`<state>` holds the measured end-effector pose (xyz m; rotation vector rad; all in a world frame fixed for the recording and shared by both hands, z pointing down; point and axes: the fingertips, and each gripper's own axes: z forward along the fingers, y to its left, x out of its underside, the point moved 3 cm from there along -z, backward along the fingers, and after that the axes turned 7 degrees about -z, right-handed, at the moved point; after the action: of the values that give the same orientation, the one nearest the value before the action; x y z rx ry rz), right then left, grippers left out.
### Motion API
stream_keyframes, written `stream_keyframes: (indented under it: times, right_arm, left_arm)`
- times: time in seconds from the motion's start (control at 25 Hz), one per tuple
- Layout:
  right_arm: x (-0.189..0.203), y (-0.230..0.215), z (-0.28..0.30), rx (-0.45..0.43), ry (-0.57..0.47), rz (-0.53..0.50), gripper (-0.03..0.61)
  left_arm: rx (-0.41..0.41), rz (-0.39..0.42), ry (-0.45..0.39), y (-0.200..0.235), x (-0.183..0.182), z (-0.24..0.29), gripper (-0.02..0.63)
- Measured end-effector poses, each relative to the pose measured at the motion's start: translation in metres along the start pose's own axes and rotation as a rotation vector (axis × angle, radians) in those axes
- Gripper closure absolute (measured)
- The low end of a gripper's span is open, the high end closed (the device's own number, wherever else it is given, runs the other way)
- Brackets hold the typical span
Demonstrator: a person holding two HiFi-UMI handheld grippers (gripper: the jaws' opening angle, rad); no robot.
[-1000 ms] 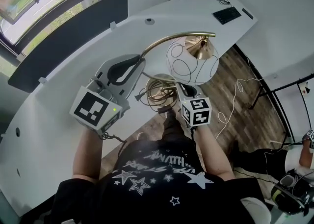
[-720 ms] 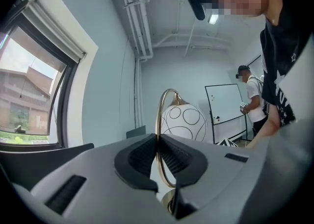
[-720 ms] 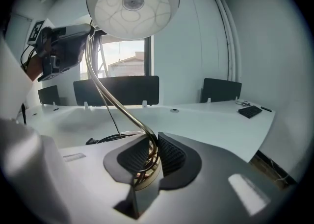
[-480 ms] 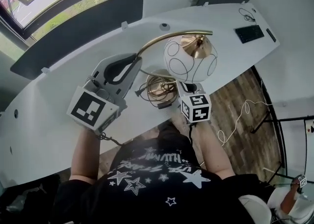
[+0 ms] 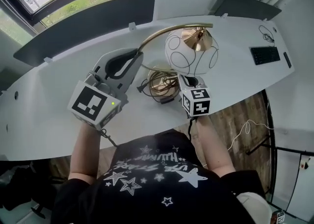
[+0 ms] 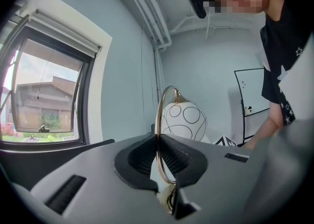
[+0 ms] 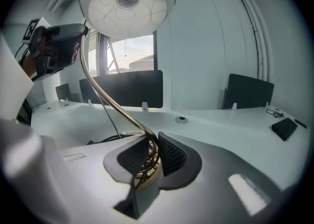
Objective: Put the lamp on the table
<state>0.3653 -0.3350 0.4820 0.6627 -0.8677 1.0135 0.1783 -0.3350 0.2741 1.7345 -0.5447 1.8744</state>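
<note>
The lamp has a white globe shade (image 5: 191, 51) with black line circles, a curved brass arm (image 5: 162, 33) and a brass base wound with dark cable (image 5: 158, 85). It stands or hangs over the near part of the white table (image 5: 54, 115); I cannot tell whether the base touches it. My left gripper (image 5: 137, 63) is shut on the brass arm (image 6: 158, 135), with the shade (image 6: 184, 120) beyond. My right gripper (image 5: 189, 80) is shut on the lower brass stem (image 7: 147, 154) just above the base, under the shade (image 7: 128, 2).
A dark divider panel (image 5: 83, 27) runs along the table's far edge, with a second panel (image 5: 250, 7) at the right. A black keyboard (image 5: 267, 55) lies on the table's right end. Wooden floor with a white cable (image 5: 248, 127) shows past the near edge.
The lamp and both grippers, earlier over the table's edge and the floor, are now over the table top. Both grips are unchanged.
</note>
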Motion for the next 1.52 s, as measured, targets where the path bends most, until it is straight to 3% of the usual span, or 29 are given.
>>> stream_keyframes:
  times: [0.48,0.76,1.08,1.52]
  right_arm:
    - [-0.023,-0.026,0.064,-0.151,-0.003,-0.083,0.529]
    - [-0.031,-0.035,0.107,-0.206,0.015,-0.090,0.529]
    - [-0.035,-0.035,0.134,-0.229,0.021,-0.097,0.526]
    - [-0.034,-0.038,0.145,-0.230,0.021,-0.079,0.526]
  left_arm:
    - [-0.194,0.014,0.022,0.025,0.005,0.027,0.581]
    - [-0.260,-0.010,0.041,0.056,0.016,0.047,0.581]
    - [-0.302,-0.033,0.106,0.079,0.027,0.052,0.581]
    - [-0.297,-0.032,0.092,0.084,0.026,0.061,0.581]
